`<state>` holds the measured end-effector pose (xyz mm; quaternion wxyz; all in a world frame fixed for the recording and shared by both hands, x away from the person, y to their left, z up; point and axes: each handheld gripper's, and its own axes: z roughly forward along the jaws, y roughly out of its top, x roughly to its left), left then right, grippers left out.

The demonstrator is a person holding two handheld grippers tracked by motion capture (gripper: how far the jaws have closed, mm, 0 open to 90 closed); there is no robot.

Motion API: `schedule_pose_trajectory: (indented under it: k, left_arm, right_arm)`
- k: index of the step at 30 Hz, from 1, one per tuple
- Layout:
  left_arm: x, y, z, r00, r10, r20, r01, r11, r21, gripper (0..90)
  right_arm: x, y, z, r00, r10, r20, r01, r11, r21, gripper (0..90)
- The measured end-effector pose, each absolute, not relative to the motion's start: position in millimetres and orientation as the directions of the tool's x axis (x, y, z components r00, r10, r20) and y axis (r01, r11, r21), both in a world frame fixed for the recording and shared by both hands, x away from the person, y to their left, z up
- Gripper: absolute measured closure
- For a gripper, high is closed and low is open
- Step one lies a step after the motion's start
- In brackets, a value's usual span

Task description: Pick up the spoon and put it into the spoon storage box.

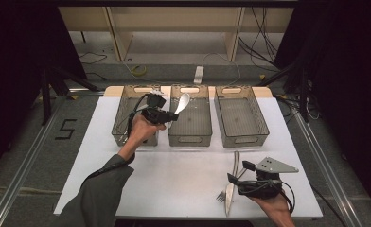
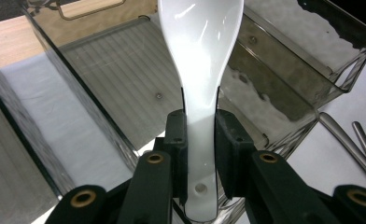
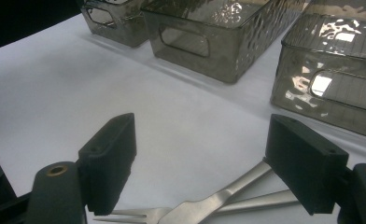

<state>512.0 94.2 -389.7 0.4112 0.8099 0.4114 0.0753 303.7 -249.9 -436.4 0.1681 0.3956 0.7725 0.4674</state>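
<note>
My left gripper point(image 1: 170, 115) pinches a white spoon point(image 1: 182, 103) by its handle, the jaws pressed on either side of it. In the left gripper view the spoon point(image 2: 200, 70) runs straight up from between the pads, bowl at the top. From above, the bowl hangs over the middle bin point(image 1: 190, 135), near its rear left corner, and my left hand point(image 1: 143, 130) sits over the left bin point(image 1: 121, 119). Both bins look bare inside, as does the right bin point(image 1: 242, 137); all three stand side by side along the far part of the white table point(image 1: 183, 179).

My right gripper point(image 1: 236, 172) rests low at the near right of the table, jaws spread wide and holding nothing. Between them, in the right gripper view, lie a fork point(image 3: 139, 215) and a knife point(image 3: 218, 198), both flat on the table and crossing each other, the fork's tines pointing toward my left jaw. From above the knife point(image 1: 232, 182) and fork point(image 1: 221, 195) lie just left of that gripper, well apart from the bins. In the left gripper view their handles point(image 2: 347, 144) show on the table past the middle bin's corner
</note>
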Motion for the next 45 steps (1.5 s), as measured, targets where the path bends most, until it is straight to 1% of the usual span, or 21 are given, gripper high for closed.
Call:
schedule_pose_trajectory:
  k: [13, 17, 32, 39, 44, 45]
  left_arm:
    - [519.0, 71.3, -388.7, 0.656, 0.724, -0.215, 0.601, -0.328, 0.729, 75.4]
    - [523.2, 71.9, -393.0, 0.633, 0.736, -0.240, 0.622, -0.299, 0.724, 75.3]
    - [526.6, 64.5, -401.3, 0.629, 0.741, -0.234, 0.630, -0.309, 0.713, 75.2]
    - [531.0, 63.6, -407.9, 0.603, 0.760, -0.242, 0.653, -0.296, 0.697, 75.1]
    - [533.0, 61.6, -410.7, 0.582, 0.771, -0.259, 0.675, -0.280, 0.683, 73.7]
    - [533.4, 62.8, -409.9, 0.578, 0.768, -0.275, 0.680, -0.266, 0.684, 71.8]
  right_arm:
    - [303.7, -250.0, -436.1, -0.632, 0.767, 0.113, 0.453, 0.248, 0.856, 25.5]
    - [303.7, -250.1, -436.2, -0.632, 0.767, 0.113, 0.453, 0.246, 0.857, 25.5]
    - [303.4, -249.5, -436.1, -0.636, 0.763, 0.115, 0.453, 0.248, 0.856, 25.5]
    - [303.6, -249.7, -436.1, -0.634, 0.764, 0.117, 0.454, 0.245, 0.856, 25.5]
    - [303.4, -249.2, -436.1, -0.635, 0.763, 0.117, 0.454, 0.246, 0.856, 25.5]
    - [303.2, -249.4, -436.1, -0.635, 0.764, 0.117, 0.454, 0.247, 0.856, 25.5]
